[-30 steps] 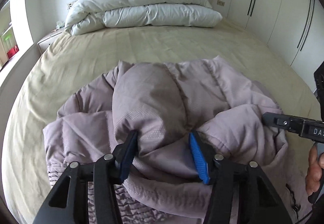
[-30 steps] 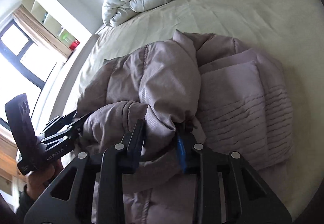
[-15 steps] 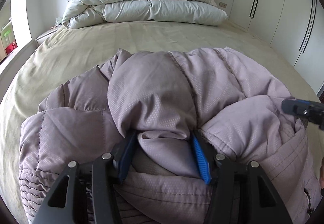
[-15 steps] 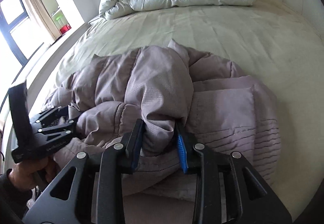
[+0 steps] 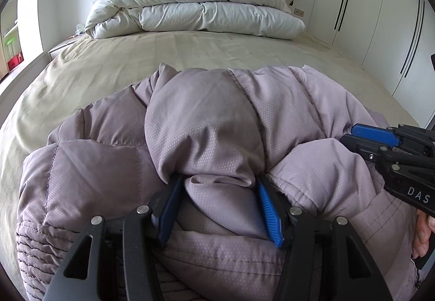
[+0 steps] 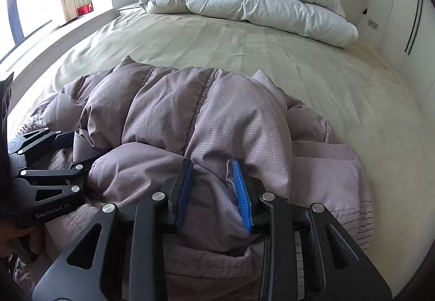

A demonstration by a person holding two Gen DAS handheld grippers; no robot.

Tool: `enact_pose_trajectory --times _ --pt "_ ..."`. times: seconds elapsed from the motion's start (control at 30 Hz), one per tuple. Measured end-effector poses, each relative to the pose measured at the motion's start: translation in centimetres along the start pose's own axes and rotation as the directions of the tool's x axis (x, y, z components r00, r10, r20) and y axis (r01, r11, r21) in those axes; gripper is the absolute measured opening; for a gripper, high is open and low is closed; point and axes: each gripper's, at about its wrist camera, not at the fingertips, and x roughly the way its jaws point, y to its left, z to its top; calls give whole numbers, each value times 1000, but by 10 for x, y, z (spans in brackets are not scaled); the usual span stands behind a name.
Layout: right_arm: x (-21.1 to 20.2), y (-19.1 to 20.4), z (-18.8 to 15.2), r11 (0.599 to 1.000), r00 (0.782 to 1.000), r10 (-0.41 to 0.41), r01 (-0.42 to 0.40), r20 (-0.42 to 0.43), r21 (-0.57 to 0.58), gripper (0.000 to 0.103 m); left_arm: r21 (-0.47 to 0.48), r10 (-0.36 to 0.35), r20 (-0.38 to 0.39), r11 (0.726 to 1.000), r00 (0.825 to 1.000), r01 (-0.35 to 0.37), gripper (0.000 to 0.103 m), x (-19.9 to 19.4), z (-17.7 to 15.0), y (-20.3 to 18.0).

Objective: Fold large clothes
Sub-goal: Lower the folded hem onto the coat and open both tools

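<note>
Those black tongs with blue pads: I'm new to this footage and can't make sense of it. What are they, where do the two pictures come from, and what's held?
No robot here: a person holds one pair of tongs in each hand, each with a wide-angle camera looking along its fingers. One picture is from the left tongs, the other from the right tongs. A puffy lilac jacket lies on the bed, with a folded duvet at the head. Both tongs are clamped on bunched folds of the jacket.
</note>
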Motion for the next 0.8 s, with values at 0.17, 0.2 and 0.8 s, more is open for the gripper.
enact_pose_trajectory --times 0.17,0.2,0.8 --pt "6 9 -3 997 999 -46 46 7 -55 30 -8 -7 4 1000 1000 8 59 2 0 1" --pt "7 9 -4 997 999 -48 48 10 -54 30 -9 -9 4 1000 1000 9 59 2 0 1" --pt "-43 20 -10 991 987 -110 117 118 -58 55 -86 -40 30 995 999 42 70 -37 5 10"
